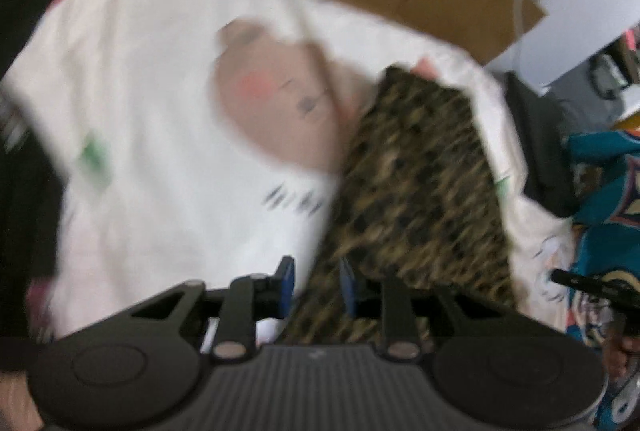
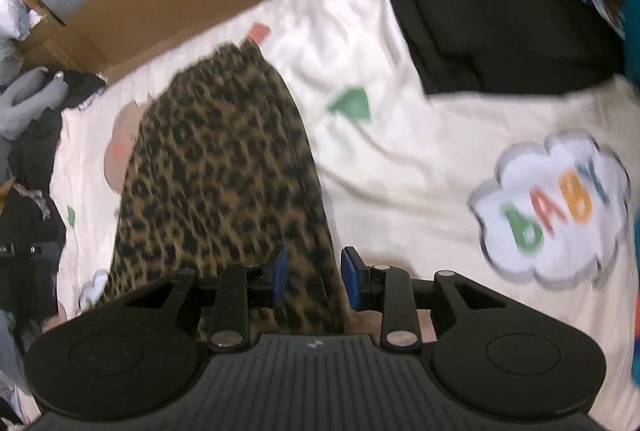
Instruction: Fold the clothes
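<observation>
A leopard-print garment (image 2: 224,167) lies as a long narrow strip on a cream blanket (image 2: 400,135) printed with a "BABY" cloud, running from the upper middle of the right wrist view down to its lower centre. The right gripper (image 2: 312,279) stands partly open, its blue pads astride the strip's near edge, gripping nothing. The left gripper (image 1: 318,287), at the bottom centre of its blurred view, is likewise parted over the near end. The cloth looks thin, light and limp; it would likely sag and slide, so corners or hem edges seem safest to pinch.
</observation>
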`<control>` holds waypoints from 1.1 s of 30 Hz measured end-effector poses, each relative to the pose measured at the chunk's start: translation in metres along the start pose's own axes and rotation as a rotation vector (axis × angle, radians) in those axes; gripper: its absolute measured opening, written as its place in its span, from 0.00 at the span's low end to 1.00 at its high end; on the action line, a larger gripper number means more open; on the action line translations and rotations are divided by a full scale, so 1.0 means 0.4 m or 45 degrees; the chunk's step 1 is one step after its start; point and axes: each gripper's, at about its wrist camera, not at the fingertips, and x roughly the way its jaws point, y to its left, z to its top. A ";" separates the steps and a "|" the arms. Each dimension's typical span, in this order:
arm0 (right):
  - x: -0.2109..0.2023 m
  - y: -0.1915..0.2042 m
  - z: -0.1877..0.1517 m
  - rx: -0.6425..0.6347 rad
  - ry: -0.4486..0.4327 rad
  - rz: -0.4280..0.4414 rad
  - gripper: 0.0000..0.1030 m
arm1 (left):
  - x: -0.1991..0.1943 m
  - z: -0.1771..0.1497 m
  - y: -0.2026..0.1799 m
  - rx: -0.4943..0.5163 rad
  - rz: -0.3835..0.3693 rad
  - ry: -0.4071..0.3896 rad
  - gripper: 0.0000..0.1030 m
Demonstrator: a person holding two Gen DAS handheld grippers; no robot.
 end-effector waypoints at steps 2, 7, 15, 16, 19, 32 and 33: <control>0.025 0.017 0.037 -0.021 -0.025 0.009 0.30 | 0.030 0.049 -0.038 0.044 -0.032 -0.030 0.24; 0.089 0.060 0.129 -0.073 -0.088 0.032 0.39 | 0.131 0.140 -0.126 0.116 -0.077 -0.070 0.20; 0.178 0.079 0.210 -0.109 -0.138 0.088 0.42 | 0.223 0.200 -0.190 0.166 -0.114 -0.142 0.20; 0.187 0.072 0.216 -0.078 -0.144 0.105 0.42 | 0.236 0.203 -0.199 0.187 -0.102 -0.153 0.20; 0.216 0.057 0.228 -0.031 -0.156 0.142 0.42 | 0.282 0.216 -0.214 0.233 -0.099 -0.159 0.20; 0.249 0.047 0.197 -0.089 -0.173 0.212 0.43 | 0.401 0.168 -0.153 0.060 -0.050 -0.142 0.16; 0.245 0.052 0.200 -0.099 -0.178 0.218 0.43 | 0.390 0.165 -0.156 0.064 -0.057 -0.152 0.16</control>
